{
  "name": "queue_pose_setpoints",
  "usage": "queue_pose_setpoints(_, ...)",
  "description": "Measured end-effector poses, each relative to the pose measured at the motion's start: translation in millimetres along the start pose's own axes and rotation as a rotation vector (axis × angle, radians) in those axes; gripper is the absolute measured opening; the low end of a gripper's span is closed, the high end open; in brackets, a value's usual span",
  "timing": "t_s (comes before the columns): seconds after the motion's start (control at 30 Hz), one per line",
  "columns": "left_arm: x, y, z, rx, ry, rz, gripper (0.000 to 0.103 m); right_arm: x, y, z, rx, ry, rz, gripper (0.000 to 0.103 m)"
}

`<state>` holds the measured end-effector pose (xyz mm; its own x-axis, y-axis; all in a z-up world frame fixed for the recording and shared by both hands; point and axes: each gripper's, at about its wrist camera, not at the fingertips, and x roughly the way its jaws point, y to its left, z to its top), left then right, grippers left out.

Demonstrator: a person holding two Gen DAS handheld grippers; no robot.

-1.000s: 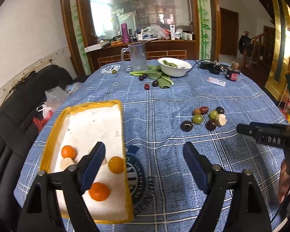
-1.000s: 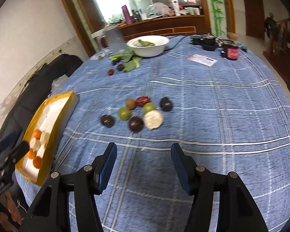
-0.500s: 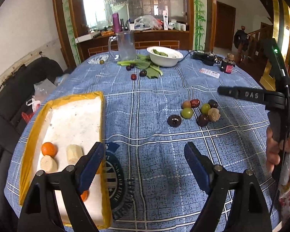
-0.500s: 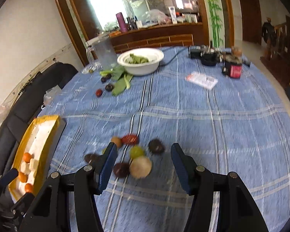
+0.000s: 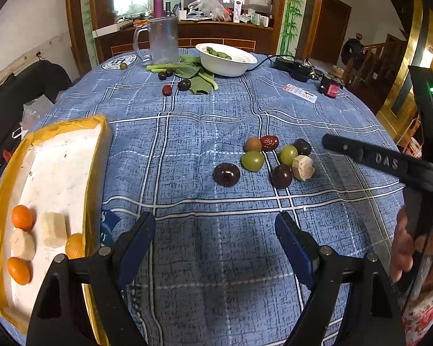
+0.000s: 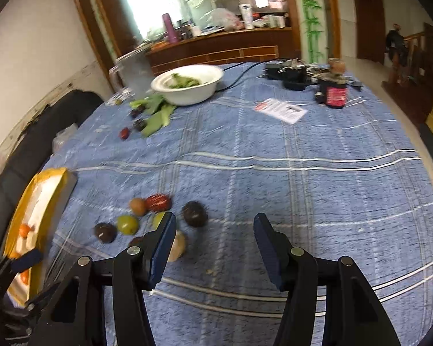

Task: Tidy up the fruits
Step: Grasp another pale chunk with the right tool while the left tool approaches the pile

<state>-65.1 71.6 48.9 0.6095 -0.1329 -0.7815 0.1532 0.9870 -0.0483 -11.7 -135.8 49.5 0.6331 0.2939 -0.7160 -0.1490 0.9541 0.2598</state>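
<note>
Fruits (image 5: pixel 264 158) cluster mid-worktop (image 5: pixel 205 253), eight pieces counted; my right claw (image 6: pixel 213 230), spread but narrowing on nothing, hides two. Left claw (image 5: pixel 215 230) gapes empty. Three oranges (image 5: pixel 22 217) sit in the tray (image 5: pixel 98 132).

Right wrist view, lower left: the left finger of the right claw (image 6: pixel 213 239) covers part of the pale fruit chunk (image 6: pixel 178 246) & a dark plum (image 6: pixel 135 241). Far bowl (image 6: pixel 187 86) & jug (image 6: pixel 134 70) blurred. Left wrist view: tray (image 5: pixel 95 155) cut off at left edge; one orange (image 5: pixel 74 245) half hidden by its rim.
</note>
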Motion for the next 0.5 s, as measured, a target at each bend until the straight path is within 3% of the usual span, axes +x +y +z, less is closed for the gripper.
queue_pose_setpoints(0.07,2,0,2,0.003,0.0,0.005,0.084,5,10,-3,-0.029,0.028,0.053,0.041)
queue_pose_setpoints(0.17,5,3,5,-0.001,-0.005,0.017,0.084,14,21,-10,-0.07,0.051,0.028,0.033)
queue_pose_setpoints(0.5,12,15,7,-0.023,-0.019,0.013,0.082,33,29,-20,-0.076,0.109,0.03,0.032)
